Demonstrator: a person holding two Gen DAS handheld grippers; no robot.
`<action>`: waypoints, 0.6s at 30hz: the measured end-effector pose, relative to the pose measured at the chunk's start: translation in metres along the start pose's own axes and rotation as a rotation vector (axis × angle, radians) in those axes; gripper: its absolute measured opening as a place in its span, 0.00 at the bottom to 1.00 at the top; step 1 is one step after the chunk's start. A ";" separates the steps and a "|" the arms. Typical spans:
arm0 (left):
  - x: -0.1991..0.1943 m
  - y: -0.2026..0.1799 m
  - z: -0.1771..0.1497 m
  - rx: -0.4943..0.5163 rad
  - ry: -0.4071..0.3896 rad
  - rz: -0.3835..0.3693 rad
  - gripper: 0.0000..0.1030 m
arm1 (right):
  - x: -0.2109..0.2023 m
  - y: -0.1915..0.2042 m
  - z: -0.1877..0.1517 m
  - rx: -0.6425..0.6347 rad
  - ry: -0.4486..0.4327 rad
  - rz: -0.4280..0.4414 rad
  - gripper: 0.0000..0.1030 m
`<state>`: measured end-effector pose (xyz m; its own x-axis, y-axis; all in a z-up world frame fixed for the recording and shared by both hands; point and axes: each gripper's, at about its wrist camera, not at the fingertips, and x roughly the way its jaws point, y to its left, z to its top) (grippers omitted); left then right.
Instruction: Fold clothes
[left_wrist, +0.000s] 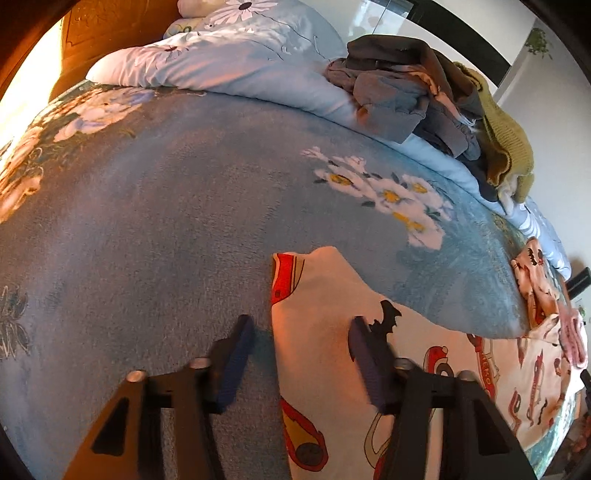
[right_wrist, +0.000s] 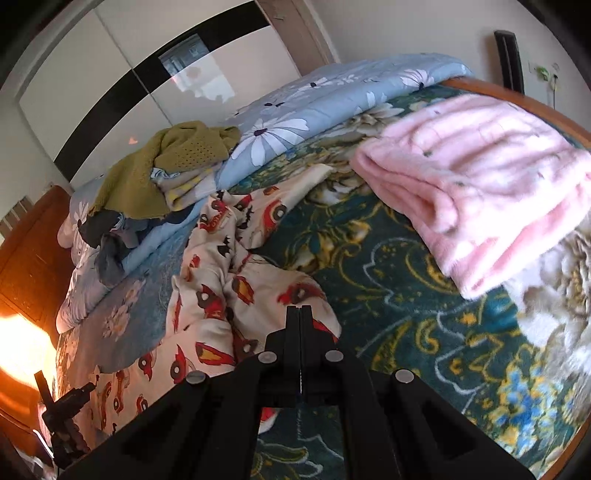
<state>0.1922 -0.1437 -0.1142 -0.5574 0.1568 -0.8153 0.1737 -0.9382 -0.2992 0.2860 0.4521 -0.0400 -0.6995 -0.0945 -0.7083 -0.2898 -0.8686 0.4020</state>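
A cream garment printed with red cars (left_wrist: 325, 369) lies on the blue floral blanket (left_wrist: 166, 221). My left gripper (left_wrist: 301, 334) is open just above it. The garment's left edge runs between the two fingers, and the right finger (left_wrist: 365, 350) is over the cloth. In the right wrist view the same garment (right_wrist: 207, 295) is bunched and rumpled. My right gripper (right_wrist: 299, 310) is shut, and its tips appear to pinch a raised fold of this cloth. The left gripper shows as a dark shape (right_wrist: 66, 417) at the garment's far end.
A pile of unfolded clothes, olive knit (right_wrist: 166, 158) and grey pieces (left_wrist: 399, 92), rests on a pale-blue daisy quilt (left_wrist: 240, 55) along the bed's far side. A folded pink fleece (right_wrist: 480, 184) lies right of the garment. A wooden headboard (right_wrist: 26, 258) and a wardrobe stand beyond.
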 end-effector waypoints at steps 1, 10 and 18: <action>-0.001 -0.002 0.000 0.003 -0.003 -0.001 0.16 | 0.000 -0.003 -0.001 0.007 0.001 0.003 0.00; -0.034 -0.091 0.017 0.156 -0.128 -0.178 0.04 | -0.002 -0.014 -0.007 0.033 0.000 0.026 0.00; 0.008 -0.219 -0.028 0.363 0.036 -0.367 0.04 | -0.008 -0.015 -0.014 0.035 0.002 0.021 0.00</action>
<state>0.1720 0.0720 -0.0687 -0.4990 0.5006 -0.7073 -0.3249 -0.8648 -0.3829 0.3054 0.4593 -0.0485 -0.7044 -0.1140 -0.7006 -0.2972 -0.8490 0.4370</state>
